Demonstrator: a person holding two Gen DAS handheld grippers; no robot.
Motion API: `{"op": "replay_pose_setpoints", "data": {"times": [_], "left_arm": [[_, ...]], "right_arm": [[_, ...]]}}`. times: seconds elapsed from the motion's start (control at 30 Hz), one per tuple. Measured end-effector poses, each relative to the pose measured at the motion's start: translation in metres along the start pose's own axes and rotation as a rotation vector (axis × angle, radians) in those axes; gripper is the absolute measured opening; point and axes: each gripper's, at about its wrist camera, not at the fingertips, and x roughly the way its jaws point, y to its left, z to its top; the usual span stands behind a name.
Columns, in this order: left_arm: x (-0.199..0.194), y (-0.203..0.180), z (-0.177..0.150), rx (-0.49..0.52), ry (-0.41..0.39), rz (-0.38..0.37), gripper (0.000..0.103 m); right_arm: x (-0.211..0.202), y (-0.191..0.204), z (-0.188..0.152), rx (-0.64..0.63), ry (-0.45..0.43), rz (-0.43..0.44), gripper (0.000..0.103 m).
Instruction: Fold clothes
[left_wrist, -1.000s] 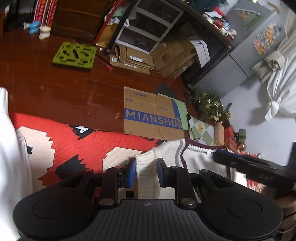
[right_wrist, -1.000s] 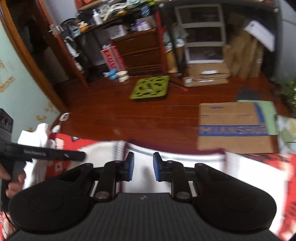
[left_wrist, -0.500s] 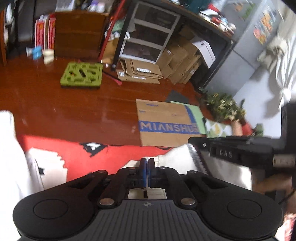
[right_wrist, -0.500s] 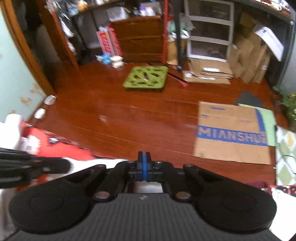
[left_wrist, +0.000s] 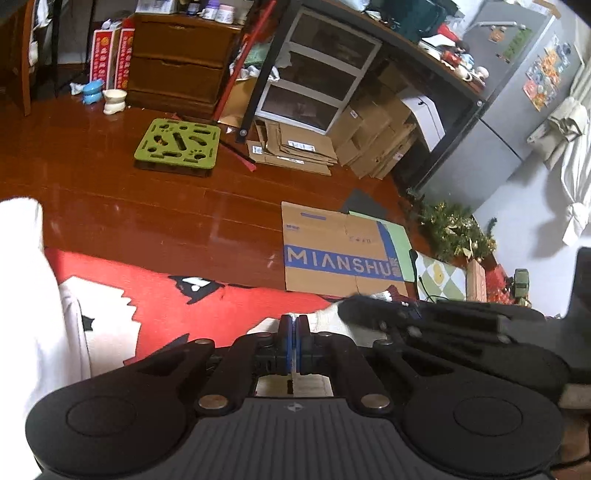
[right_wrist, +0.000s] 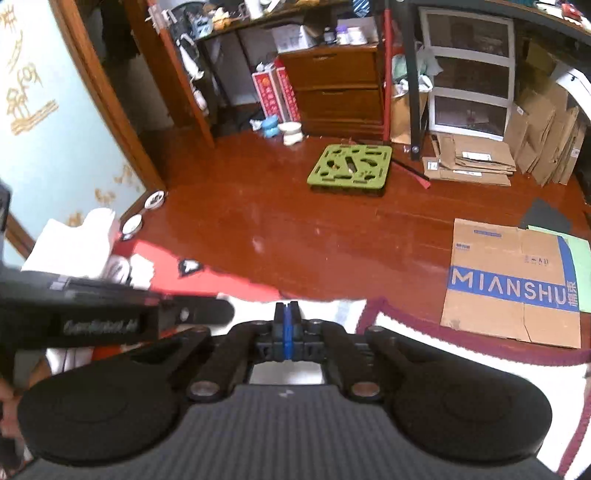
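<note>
Two claws sit side by side over the red blanket (left_wrist: 236, 306). Left claw (left_wrist: 294, 325) is pinched on the cream sweater (right_wrist: 424, 339) edge; right claw (right_wrist: 286, 314) is clamped on the sweater beside its maroon trim.

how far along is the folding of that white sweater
Early. Done: both grips look taken, the left gripper and right gripper shut at the edge of the cream sweater, though the pinch itself is hard to see. In hand: that edge, over the red blanket. Left: no finished fold shows yet.
</note>
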Motion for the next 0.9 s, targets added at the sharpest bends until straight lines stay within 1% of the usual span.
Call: {"op": "replay_pose_setpoints", "data": {"times": [0.13, 0.17, 0.23, 0.3, 0.37, 0.4, 0.47, 0.6, 0.63, 0.8, 0.83, 0.87, 0.9], "left_arm": [[0.0, 0.002, -0.001, -0.049, -0.004, -0.009, 0.002], [0.0, 0.002, -0.001, -0.055, -0.005, -0.012, 0.002], [0.0, 0.005, -0.002, -0.069, -0.008, -0.022, 0.002], [0.0, 0.006, -0.001, -0.078, -0.005, -0.028, 0.002], [-0.001, 0.007, -0.001, -0.072, 0.001, -0.03, 0.002], [-0.001, 0.007, -0.001, -0.066, 0.004, -0.031, 0.002], [-0.002, 0.006, 0.0, -0.054, 0.01, -0.03, 0.002], [-0.001, 0.004, 0.001, -0.033, 0.016, -0.023, 0.002], [-0.001, 0.003, 0.001, -0.028, 0.016, -0.02, 0.002], [-0.001, 0.003, 0.0, -0.015, 0.022, -0.02, 0.003], [-0.001, 0.002, 0.001, -0.017, 0.028, -0.017, 0.005], [-0.002, 0.003, 0.002, -0.021, 0.035, -0.01, 0.007], [-0.003, 0.003, 0.004, -0.025, 0.041, -0.002, 0.007]], "right_arm": [[0.008, 0.0, 0.009, 0.025, -0.002, -0.031, 0.001], [0.004, 0.003, 0.011, 0.024, -0.012, -0.024, 0.001], [-0.005, 0.011, 0.008, -0.006, -0.007, 0.022, 0.001], [0.004, 0.018, 0.004, -0.035, 0.039, 0.014, 0.0], [0.007, 0.01, 0.006, 0.013, 0.005, 0.028, 0.0], [0.006, 0.002, 0.008, 0.062, -0.005, 0.024, 0.0], [-0.002, -0.01, 0.01, 0.102, -0.036, -0.04, 0.002], [-0.027, -0.024, -0.002, 0.111, -0.044, -0.044, 0.002], [-0.027, -0.026, -0.006, 0.108, -0.03, -0.052, 0.002], [-0.01, -0.035, -0.005, 0.13, -0.053, -0.063, 0.0], [-0.008, -0.037, -0.005, 0.136, -0.057, -0.066, 0.0], [-0.009, -0.04, -0.001, 0.151, -0.057, -0.079, 0.001], [-0.013, -0.044, 0.001, 0.162, -0.061, -0.095, 0.004]]}}
